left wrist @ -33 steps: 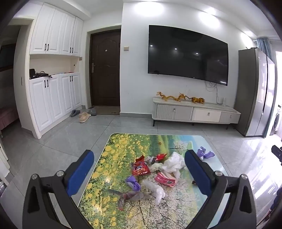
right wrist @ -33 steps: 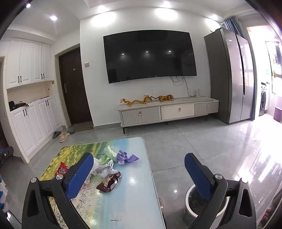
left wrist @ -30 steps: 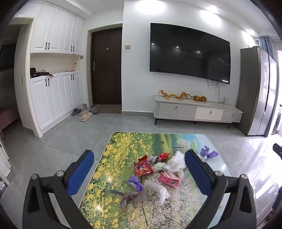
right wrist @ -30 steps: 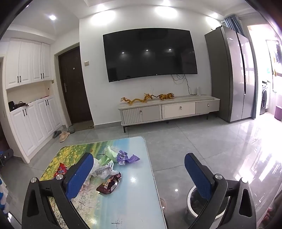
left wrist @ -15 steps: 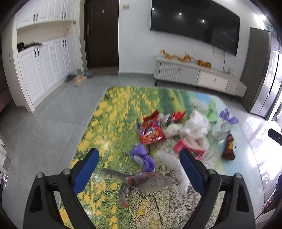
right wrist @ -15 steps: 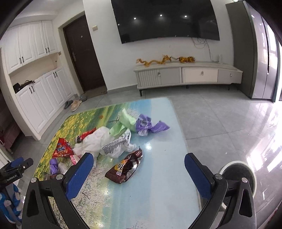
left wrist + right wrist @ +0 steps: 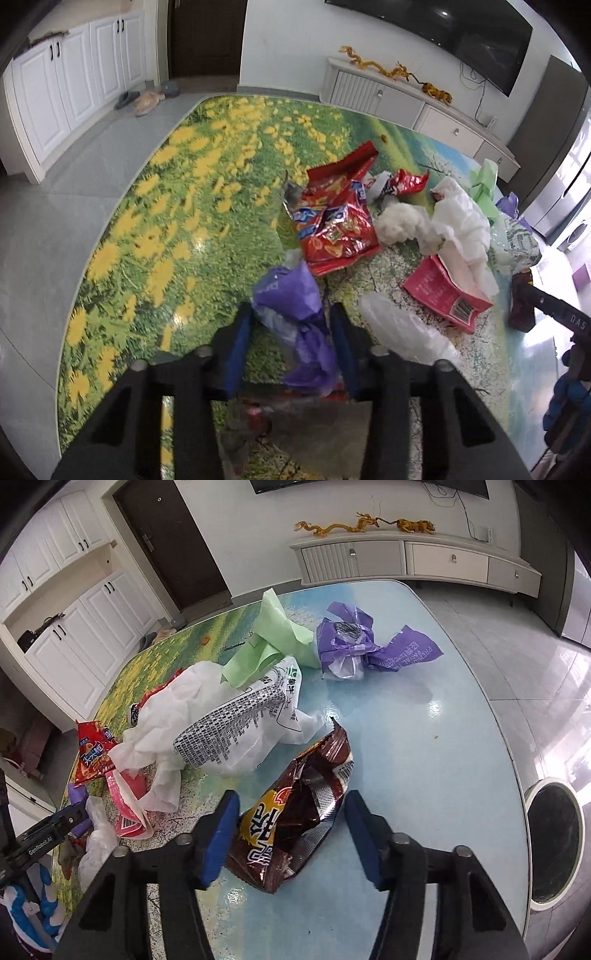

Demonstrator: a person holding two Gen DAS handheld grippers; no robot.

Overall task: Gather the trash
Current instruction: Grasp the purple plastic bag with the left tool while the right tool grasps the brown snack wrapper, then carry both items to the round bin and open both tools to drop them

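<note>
Left hand-held gripper (image 7: 291, 332): its 2 blue fingers (image 7: 236, 350) lie close on either side of a crumpled purple wrapper (image 7: 295, 310) and appear clamped on it, though contact is hard to confirm. Right hand-held gripper (image 7: 291, 830): fingers apart, straddling a brown snack bag (image 7: 295, 812) without touching it. Both items lie on the table (image 7: 424, 738); beyond the brown snack bag sit a white printed bag (image 7: 236, 734) and a green paper (image 7: 273, 635). A trash bin (image 7: 554, 842) stands on the floor right of the table.

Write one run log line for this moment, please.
left gripper: closing around crumpled purple plastic wrapper | right gripper: open around brown foil snack bag
</note>
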